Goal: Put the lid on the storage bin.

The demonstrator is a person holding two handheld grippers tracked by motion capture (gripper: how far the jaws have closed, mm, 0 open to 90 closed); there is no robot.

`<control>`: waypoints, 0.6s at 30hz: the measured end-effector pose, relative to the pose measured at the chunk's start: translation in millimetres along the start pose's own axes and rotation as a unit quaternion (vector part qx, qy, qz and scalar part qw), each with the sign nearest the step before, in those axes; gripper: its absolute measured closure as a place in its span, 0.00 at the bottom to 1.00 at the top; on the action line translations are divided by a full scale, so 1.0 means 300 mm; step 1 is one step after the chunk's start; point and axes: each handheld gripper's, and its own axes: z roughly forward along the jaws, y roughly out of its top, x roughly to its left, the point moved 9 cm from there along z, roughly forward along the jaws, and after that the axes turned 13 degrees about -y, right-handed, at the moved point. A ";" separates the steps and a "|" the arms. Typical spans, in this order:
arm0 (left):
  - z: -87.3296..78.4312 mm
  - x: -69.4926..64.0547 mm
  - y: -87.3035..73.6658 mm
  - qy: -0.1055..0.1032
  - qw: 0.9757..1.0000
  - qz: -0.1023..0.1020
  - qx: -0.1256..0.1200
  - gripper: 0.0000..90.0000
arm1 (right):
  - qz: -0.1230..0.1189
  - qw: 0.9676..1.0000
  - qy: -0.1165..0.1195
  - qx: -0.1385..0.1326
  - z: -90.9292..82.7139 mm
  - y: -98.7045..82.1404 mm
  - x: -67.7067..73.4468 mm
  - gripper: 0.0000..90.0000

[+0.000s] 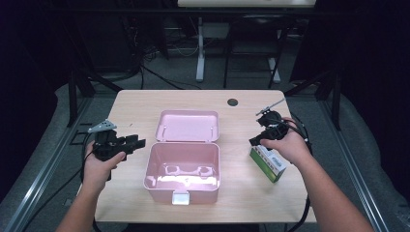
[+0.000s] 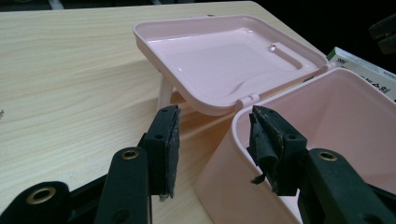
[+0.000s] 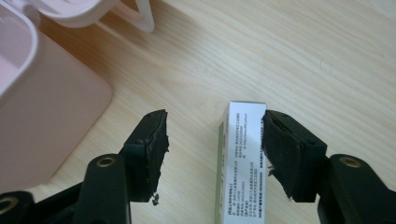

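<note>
Fig.: high view of a light wood bench (image 1: 135,104) w/ a pink box (image 1: 183,169) at centre, its lid (image 1: 187,125) swung fully back and lying flat behind the body, inner face up; a white latch (image 1: 180,197) sits on the near wall. The left tongs (image 1: 137,143), held in the person's left hand (image 1: 102,164), hang just off the box's left side, jaws spread, nothing between them. In the left gripper view the left tongs (image 2: 212,140) are released; the box wall (image 2: 224,177) lies between the two jaws, nearer the right-hand one, and contact cannot be told; the lid (image 2: 224,65) rests tilted on a white prop beyond. The right tongs (image 1: 257,140), in the right hand (image 1: 290,145), sit over a small green-and-white carton (image 1: 269,163) lying on the bench to the right of the box, apart from it. In the right gripper view the right tongs (image 3: 214,144) are spread wide; the carton (image 3: 243,163) lies inside the gap, its printed white face just beside the right-hand pad (image 3: 280,149), well clear of the left-hand one; not gripped. A dark round grommet (image 1: 233,102) marks the bench's far edge.
</note>
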 end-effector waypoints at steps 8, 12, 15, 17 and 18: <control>-0.012 0.002 -0.001 0.010 1.000 0.002 -0.001 0.58 | -0.017 0.998 -0.005 0.058 0.031 -0.032 -0.024 0.45; -0.026 -0.001 0.011 0.013 1.000 0.005 -0.008 0.58 | -0.015 0.997 -0.003 0.082 0.036 -0.040 -0.028 0.43; -0.037 -0.002 0.009 0.015 1.000 0.005 -0.011 0.58 | -0.026 0.994 -0.010 0.102 0.046 -0.053 -0.025 0.43; -0.039 -0.001 0.006 0.017 1.000 0.004 -0.010 0.58 | -0.037 0.992 -0.016 0.116 0.055 -0.063 -0.025 0.43; -0.038 -0.001 0.006 0.017 1.000 0.005 -0.009 0.58 | -0.041 0.991 -0.017 0.124 0.060 -0.069 -0.027 0.43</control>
